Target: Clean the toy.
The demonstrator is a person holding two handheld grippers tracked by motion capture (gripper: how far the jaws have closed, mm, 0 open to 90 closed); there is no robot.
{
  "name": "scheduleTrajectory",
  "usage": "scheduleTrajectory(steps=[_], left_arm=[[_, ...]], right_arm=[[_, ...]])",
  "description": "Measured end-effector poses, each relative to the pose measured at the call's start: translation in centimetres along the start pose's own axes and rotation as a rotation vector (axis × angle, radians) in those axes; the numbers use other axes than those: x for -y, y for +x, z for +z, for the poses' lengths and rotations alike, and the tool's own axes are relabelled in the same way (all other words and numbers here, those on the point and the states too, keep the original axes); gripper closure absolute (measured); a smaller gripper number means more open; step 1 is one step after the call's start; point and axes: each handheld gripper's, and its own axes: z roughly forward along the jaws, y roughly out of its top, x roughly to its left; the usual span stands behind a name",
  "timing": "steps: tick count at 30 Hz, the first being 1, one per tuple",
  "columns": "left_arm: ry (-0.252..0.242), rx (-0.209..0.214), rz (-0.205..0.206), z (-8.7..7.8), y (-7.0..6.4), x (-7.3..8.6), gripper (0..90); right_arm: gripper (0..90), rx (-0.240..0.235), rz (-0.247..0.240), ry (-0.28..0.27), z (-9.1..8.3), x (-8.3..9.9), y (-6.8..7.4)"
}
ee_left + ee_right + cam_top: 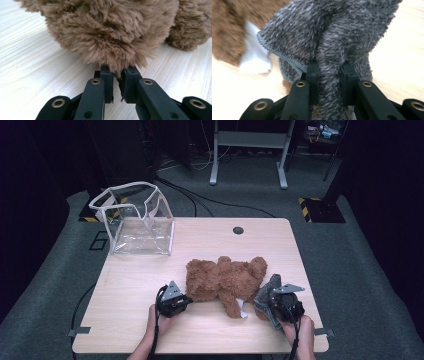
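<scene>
Lying on its side on the counter (130,285), the brown teddy bear (225,280) sits between your two hands. Your left tool (176,301) has its jaws nearly pressed together, pinching a tuft of the bear's fur at its left end. Your right tool (284,304) is clamped on a fold of grey fleece cloth (329,37), just beside the bear's white tag (253,56). A clear plastic bag (140,222) stands open at the far left corner.
</scene>
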Motion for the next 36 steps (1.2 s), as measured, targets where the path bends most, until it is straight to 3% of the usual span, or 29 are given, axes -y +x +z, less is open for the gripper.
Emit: scheduleTrajectory(steps=[2,6,9,11,13,17,27,32,33,36], left_arm=[[0.001,0.001,-0.002,0.0,0.0,0.0,81.7],[0.003,0.000,-0.001,0.0,0.0,0.0,81.8],[0.002,-0.003,0.003,0.0,0.0,0.0,82.0],[0.002,-0.004,0.005,0.0,0.0,0.0,82.0],[0.002,0.000,0.000,0.0,0.0,0.0,82.1],[0.005,0.001,-0.002,0.0,0.0,0.0,82.2],[0.005,0.002,-0.002,0.0,0.0,0.0,82.1],[0.008,-0.001,0.003,0.0,0.0,0.0,82.1],[0.009,-0.002,0.003,0.0,0.0,0.0,82.1],[0.011,-0.001,0.004,0.0,0.0,0.0,82.2]], right_arm=[[73.2,-0.023,0.014,-0.031,-0.6,-0.4,0.3],[73.1,-0.061,-0.037,-0.093,-1.2,-2.0,2.1],[73.0,-0.018,-0.094,-0.071,-0.4,-3.2,4.4],[73.0,0.021,-0.145,-0.043,0.9,-3.4,5.4],[73.0,0.040,-0.160,-0.015,1.9,-3.0,5.8],[73.2,0.009,-0.132,-0.003,2.3,-1.7,5.0],[73.2,-0.025,-0.044,-0.008,0.5,0.4,2.7],[73.4,-0.050,-0.031,-0.099,-1.5,-0.5,2.5],[73.5,-0.063,-0.045,-0.142,-2.2,-1.1,2.6],[73.5,-0.075,-0.072,-0.194,-3.0,-2.5,3.5]])
